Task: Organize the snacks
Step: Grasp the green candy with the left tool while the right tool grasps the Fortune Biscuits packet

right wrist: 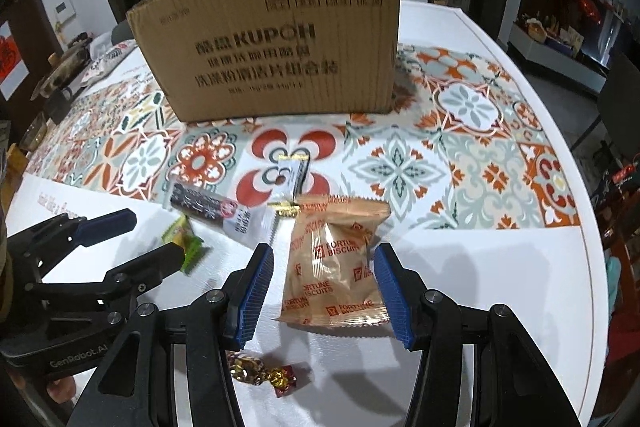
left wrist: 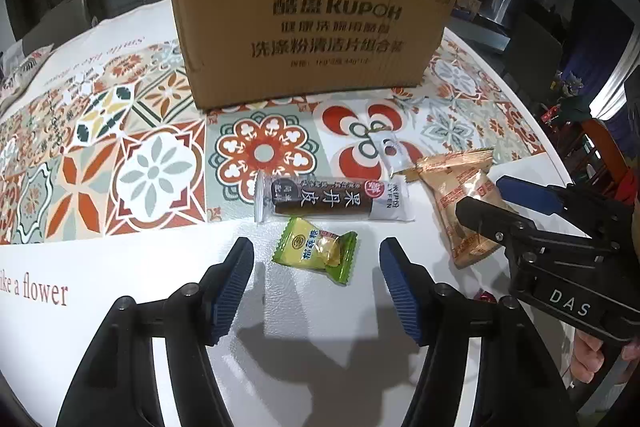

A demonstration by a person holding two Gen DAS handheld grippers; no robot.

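- Left gripper, nearest the left wrist camera: its blue-padded jaws are spread wide and hold nothing. A green and yellow wrapped candy lies on the white table between the fingertips, touching neither pad.
- Just beyond the candy lies a long dark brown fruit-leather bar with clear wrapper ends, crosswise on the edge of the patterned tile cloth.
- A small white sachet sits behind the bar's right end.
- Right gripper: released and wide, its jaws flank a tan Fortune Biscuits packet. The right pad looks to be at the packet's edge; the left pad stands clear of it.
- A gold and red foil-wrapped candy lies on the table under the right gripper, close to the camera.
- A brown cardboard box printed KUPOH stands upright on the cloth, well behind all the snacks.
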